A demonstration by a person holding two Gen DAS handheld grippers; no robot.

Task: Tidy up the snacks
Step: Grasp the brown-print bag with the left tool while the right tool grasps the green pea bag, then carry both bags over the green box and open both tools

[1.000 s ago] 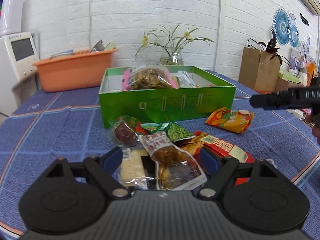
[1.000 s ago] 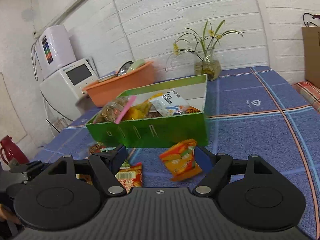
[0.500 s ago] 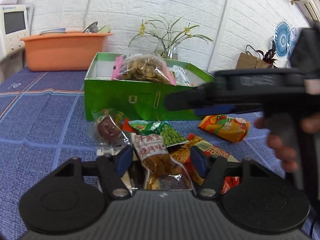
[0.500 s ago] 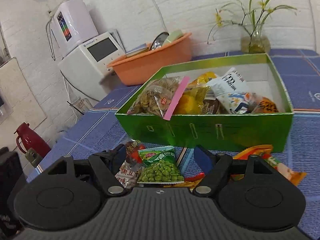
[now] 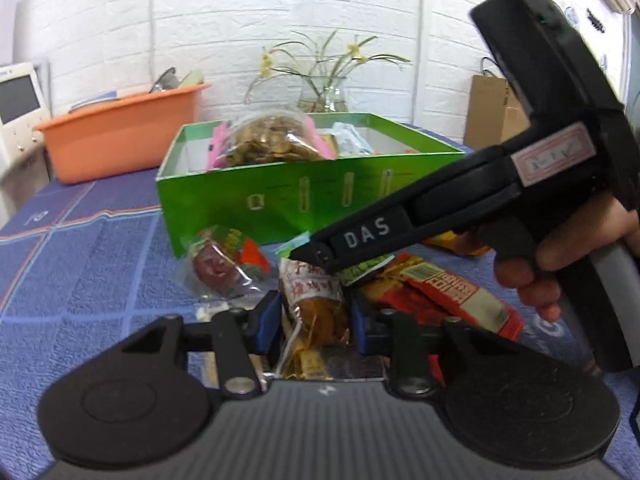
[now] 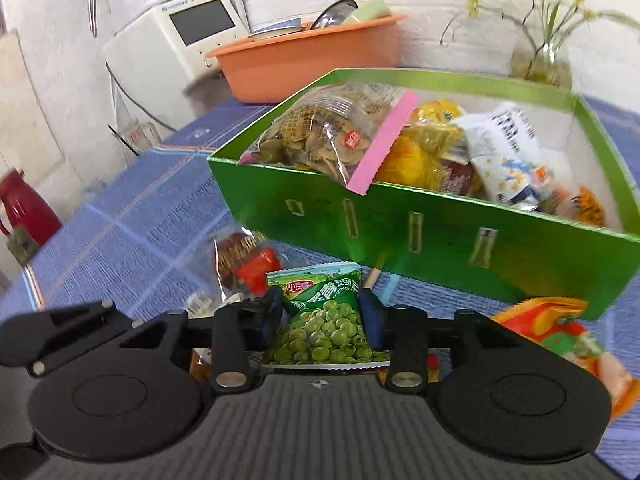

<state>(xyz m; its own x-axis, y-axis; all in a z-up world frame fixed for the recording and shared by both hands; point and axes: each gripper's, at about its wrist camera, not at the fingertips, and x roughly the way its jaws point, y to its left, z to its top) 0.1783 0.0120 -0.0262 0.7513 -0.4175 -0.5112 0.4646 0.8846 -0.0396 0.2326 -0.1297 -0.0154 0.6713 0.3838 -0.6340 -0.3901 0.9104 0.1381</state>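
Observation:
A green box [image 5: 304, 196] holds several snack bags, among them a clear bag of biscuits [image 5: 272, 144]; it also shows in the right wrist view [image 6: 440, 236]. Loose packets lie in front of it. My left gripper [image 5: 314, 322] has its fingers closed against a brown snack packet [image 5: 316, 308]. My right gripper [image 6: 322, 316] has its fingers closed against a green pea packet [image 6: 326, 320]; its body crosses the left wrist view [image 5: 360, 240] just above the pile. A red packet [image 5: 444, 292], a dark round snack [image 5: 216, 268] and an orange packet [image 6: 560, 328] lie beside them.
An orange basin [image 5: 120, 136] with dishes stands behind the box on the blue cloth [image 5: 80, 264]. A glass vase of flowers [image 5: 324, 92] is at the wall, a white appliance [image 6: 176, 36] at the left, a brown paper bag [image 5: 492, 112] at the right.
Both grippers have narrowed, the left onto the brown packet, the right onto the green pea packet. The right gripper has swung left and down over the pile.

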